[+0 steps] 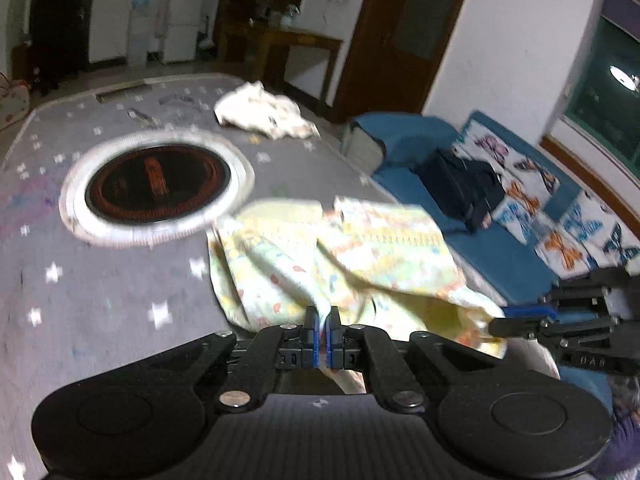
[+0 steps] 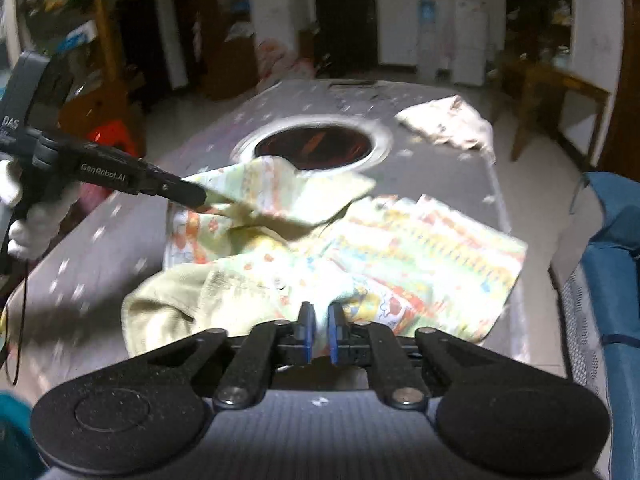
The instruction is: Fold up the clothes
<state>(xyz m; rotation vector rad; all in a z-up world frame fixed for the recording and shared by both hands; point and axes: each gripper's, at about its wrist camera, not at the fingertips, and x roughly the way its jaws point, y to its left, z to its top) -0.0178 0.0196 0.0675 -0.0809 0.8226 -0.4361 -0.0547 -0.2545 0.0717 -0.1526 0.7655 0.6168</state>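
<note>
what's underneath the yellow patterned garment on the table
The yellow patterned garment lies on the grey star-print table cover, a lifted corner overlapping the round cooktop rim. Anything beneath its folds is hidden.

1. The garment (image 2: 280, 272) is pale yellow-green with small orange, red and blue prints; one panel carries bright multicoloured bands.
2. The worktop (image 1: 100, 300) wears a grey cloth dotted with white stars.
3. The round hob (image 1: 156, 188) is black with red-orange markings, ringed in white.
4. The second cloth (image 1: 264, 114) at the far end is cream.
5. The left tongs (image 1: 322, 328) and right tongs (image 2: 320, 330) are black with blue pads.
6. The sofa (image 1: 492, 256) is blue; its cover is white with orange and blue butterflies.
</note>
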